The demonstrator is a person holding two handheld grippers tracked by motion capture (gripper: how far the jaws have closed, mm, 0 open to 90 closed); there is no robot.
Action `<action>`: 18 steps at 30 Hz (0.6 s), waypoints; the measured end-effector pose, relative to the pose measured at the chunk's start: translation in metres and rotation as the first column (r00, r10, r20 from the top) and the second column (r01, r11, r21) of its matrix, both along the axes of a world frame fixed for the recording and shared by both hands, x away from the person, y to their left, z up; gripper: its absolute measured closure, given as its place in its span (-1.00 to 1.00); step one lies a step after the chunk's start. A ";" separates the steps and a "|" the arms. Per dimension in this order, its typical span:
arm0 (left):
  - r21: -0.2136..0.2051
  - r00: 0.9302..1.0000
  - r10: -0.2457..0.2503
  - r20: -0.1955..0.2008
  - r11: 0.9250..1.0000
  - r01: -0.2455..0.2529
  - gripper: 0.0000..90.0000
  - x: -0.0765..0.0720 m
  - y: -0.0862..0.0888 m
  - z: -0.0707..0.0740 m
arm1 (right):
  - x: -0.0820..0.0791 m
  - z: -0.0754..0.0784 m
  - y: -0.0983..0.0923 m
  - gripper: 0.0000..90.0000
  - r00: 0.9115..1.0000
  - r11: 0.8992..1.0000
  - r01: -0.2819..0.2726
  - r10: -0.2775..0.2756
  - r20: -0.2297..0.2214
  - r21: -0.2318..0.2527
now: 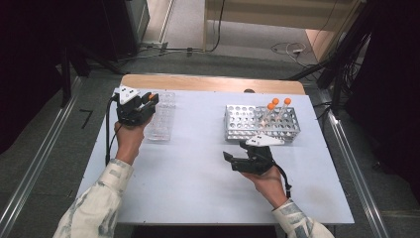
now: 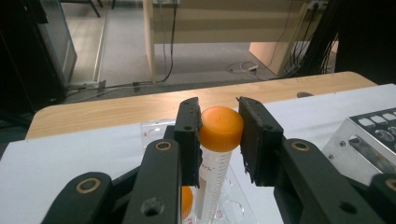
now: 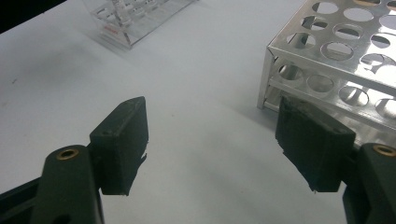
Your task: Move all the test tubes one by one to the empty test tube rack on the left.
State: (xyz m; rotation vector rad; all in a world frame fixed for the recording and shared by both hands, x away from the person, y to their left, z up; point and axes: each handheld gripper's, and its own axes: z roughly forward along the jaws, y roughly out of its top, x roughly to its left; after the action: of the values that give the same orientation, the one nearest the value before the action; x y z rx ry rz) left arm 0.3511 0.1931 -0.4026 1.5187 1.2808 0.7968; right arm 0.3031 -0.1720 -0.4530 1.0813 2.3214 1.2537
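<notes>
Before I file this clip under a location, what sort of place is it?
Probably a lab workbench: a metal tube rack holds orange-capped tubes, a clear plastic rack sits nearby, and the left tongs grip another capped tube.

The tube (image 2: 215, 158) was clear plastic with a smooth, matt orange cap (image 2: 221, 128). The near rack (image 2: 154, 128) was glossy transparent plastic; the far rack (image 3: 336, 60) was shiny sheet metal. The table (image 1: 198, 173) had a matt white top with a bare wood edge (image 1: 213, 82). The gripper pads (image 3: 122, 140) were rough black rubber

cables (image 1: 289, 48) lie on the grey floor (image 1: 237, 34).
</notes>
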 end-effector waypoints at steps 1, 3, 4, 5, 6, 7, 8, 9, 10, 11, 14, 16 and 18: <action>0.001 1.000 -0.001 -0.003 1.000 0.001 0.56 0.000 0.000 -0.001 | 0.000 0.000 0.000 -0.46 1.000 1.000 0.000 0.000 0.000 0.000; 0.011 1.000 -0.002 -0.011 1.000 0.002 0.56 0.001 -0.001 -0.004 | 0.000 0.000 0.000 -0.46 1.000 1.000 0.000 0.000 -0.002 0.000; 0.017 1.000 -0.002 -0.011 1.000 0.002 0.56 0.001 -0.001 -0.005 | 0.000 0.000 0.000 -0.46 1.000 1.000 0.000 0.000 -0.004 0.000; 0.020 1.000 -0.001 -0.010 1.000 0.001 0.55 0.001 -0.002 -0.005 | 0.000 -0.001 0.000 -0.46 1.000 1.000 -0.001 0.001 -0.004 -0.001; 0.024 1.000 -0.003 -0.012 1.000 0.003 0.55 0.001 -0.002 -0.006 | 0.000 -0.001 0.000 -0.46 1.000 1.000 -0.002 0.002 -0.004 -0.001; 0.029 1.000 0.000 -0.011 1.000 0.001 0.55 0.001 -0.003 -0.007 | 0.000 -0.001 0.001 -0.46 1.000 1.000 -0.002 0.002 -0.005 -0.001; 0.034 1.000 0.000 -0.012 0.999 0.000 0.55 0.001 -0.004 -0.008 | 0.000 -0.001 0.001 -0.46 1.000 1.000 -0.002 0.002 -0.006 -0.002; 0.036 1.000 0.001 -0.015 0.999 -0.001 0.55 0.001 -0.004 -0.009 | 0.000 -0.001 0.001 -0.46 1.000 1.000 -0.001 0.001 -0.006 -0.002; 0.034 1.000 0.002 -0.018 0.999 -0.002 0.55 0.001 -0.004 -0.010 | 0.000 -0.001 0.000 -0.46 1.000 1.000 -0.001 0.001 -0.006 -0.002; 0.036 1.000 0.003 -0.021 0.999 -0.002 0.55 0.001 -0.003 -0.012 | 0.000 -0.001 0.000 -0.46 1.000 1.000 -0.001 0.001 -0.006 -0.003; 0.036 1.000 0.000 -0.031 0.999 0.001 0.55 0.001 -0.002 -0.014 | 0.000 -0.001 0.001 -0.46 1.000 1.000 0.000 0.000 -0.006 -0.003; 0.038 0.999 0.001 -0.037 0.999 0.000 0.55 0.001 -0.003 -0.016 | 0.000 -0.002 0.001 -0.46 1.000 1.000 -0.001 0.001 -0.006 -0.005; 0.046 0.999 -0.002 -0.042 0.999 0.004 0.55 0.001 -0.003 -0.017 | 0.000 -0.002 0.001 -0.46 1.000 1.000 -0.002 0.002 -0.008 -0.006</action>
State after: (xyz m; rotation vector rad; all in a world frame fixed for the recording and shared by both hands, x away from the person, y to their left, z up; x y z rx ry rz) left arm 0.3520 0.1897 -0.4200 1.5811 1.2989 0.8005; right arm 0.3029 -0.1707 -0.4551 1.0836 2.3312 1.2444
